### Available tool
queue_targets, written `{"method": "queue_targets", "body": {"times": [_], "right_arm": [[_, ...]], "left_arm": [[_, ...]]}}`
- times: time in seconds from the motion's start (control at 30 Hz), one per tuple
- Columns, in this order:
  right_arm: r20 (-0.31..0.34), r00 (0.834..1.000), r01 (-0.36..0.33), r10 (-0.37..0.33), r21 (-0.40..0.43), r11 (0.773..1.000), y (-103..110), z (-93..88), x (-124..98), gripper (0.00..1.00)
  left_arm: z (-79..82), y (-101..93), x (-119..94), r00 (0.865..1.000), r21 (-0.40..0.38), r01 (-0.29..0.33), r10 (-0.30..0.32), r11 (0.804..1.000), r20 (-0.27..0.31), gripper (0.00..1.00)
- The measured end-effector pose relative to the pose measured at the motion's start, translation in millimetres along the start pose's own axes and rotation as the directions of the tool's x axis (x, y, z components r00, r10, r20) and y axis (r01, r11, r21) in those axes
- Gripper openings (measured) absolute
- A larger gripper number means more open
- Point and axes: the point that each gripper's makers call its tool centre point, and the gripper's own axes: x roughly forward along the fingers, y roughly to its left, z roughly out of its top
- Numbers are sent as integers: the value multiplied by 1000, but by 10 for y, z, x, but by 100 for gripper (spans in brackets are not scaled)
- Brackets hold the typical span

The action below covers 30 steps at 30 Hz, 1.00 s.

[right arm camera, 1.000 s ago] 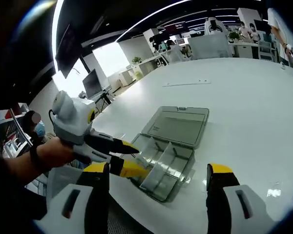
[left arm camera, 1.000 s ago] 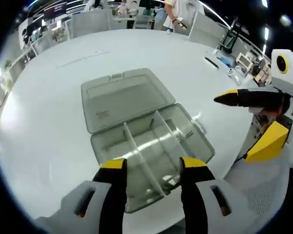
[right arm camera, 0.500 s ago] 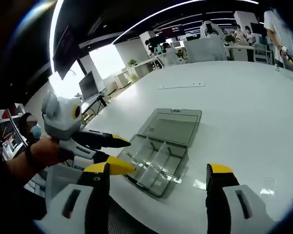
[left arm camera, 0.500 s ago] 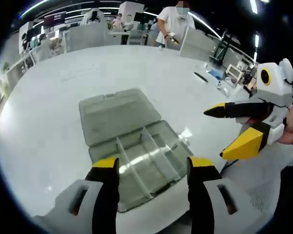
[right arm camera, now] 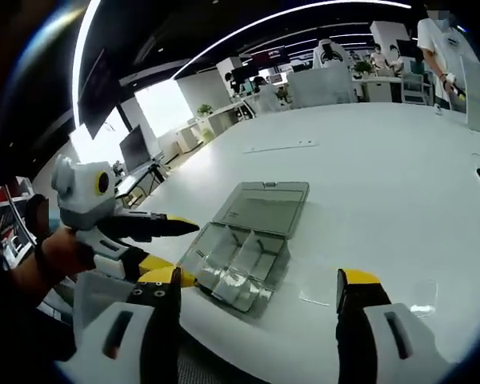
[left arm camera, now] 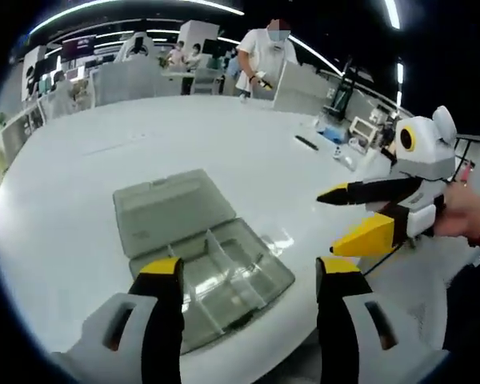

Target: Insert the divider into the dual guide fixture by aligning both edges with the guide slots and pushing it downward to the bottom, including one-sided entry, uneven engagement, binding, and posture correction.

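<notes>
- Yellow-tipped jaws of left gripper (left arm camera: 249,268) rise at 6 o'clock in left gripper view, spread wide apart, nothing between them; they hang over near edge of the box.
- Same for right gripper (right arm camera: 258,280) in right gripper view: jaws wide apart, nothing held, over table edge.
- Clear plastic box (left arm camera: 226,282) lies open on white table (left arm camera: 80,208), near its front edge. Tray w/ compartments nearest, hinged lid (left arm camera: 173,208) laid flat behind it toward 11 o'clock.
- Dividers (left arm camera: 226,266) stand upright inside tray, splitting it into compartments; can't tell how deep each sits in its slots.
- Right gripper view: box (right arm camera: 238,256) at centre, lid (right arm camera: 261,210) beyond tray toward 1 o'clock.
- Left gripper view, 3 o'clock: right gripper's black-and-yellow jaws point in toward box, apart, well clear of it; person's hand (left arm camera: 466,220) on its grip.
- Right gripper view, 9 o'clock: left gripper comes in w/ jaws apart, tips just beside tray's near corner, hand (right arm camera: 60,254) behind it.
- Far: small dark object (left arm camera: 306,142) on table at 1 o'clock, desks, monitors, people standing in background (left arm camera: 260,56).
</notes>
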Motion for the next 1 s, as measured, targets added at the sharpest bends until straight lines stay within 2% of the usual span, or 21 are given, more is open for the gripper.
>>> {"method": "queue_targets", "body": {"times": [0.2, 0.3, 0.37, 0.47, 0.57, 0.63, 0.7, 0.8, 1.0], "right_arm": [[9, 999, 33, -33, -6, 999, -126, 31, -80, 78], [16, 997, 72, -72, 4, 997, -259, 19, -132, 77], [6, 997, 83, -83, 4, 997, -311, -14, -155, 77], [-3, 994, 113, -113, 17, 993, -440, -84, -194, 77], [-36, 987, 158, -159, -13, 987, -576, -193, -239, 77], [-44, 985, 165, -164, 16, 986, -650, -248, -267, 77], [-44, 983, 180, -178, 27, 983, -733, -285, -304, 77], [-55, 979, 198, -196, 33, 980, -827, -335, -340, 77], [-65, 971, 232, -229, 51, 971, -1006, -379, -401, 76]], "left_arm": [[1, -80, -14, 1000, 29, 24, -25, 999, 20, 68], [12, -113, -28, 999, 59, 17, -19, 998, 29, 68], [56, -151, -35, 998, 68, 26, -30, 997, 58, 69], [38, -229, -9, 997, 72, 62, -66, 995, 47, 71], [26, -278, 21, 996, 93, 78, -82, 993, 43, 72], [15, -297, 38, 996, 99, 83, -87, 992, 34, 73], [40, -351, 46, 993, 93, 104, -109, 990, 51, 76], [11, -431, 74, 990, 107, 133, -138, 985, 41, 77], [-34, -520, 95, 986, 125, 154, -160, 980, 37, 78]]}}
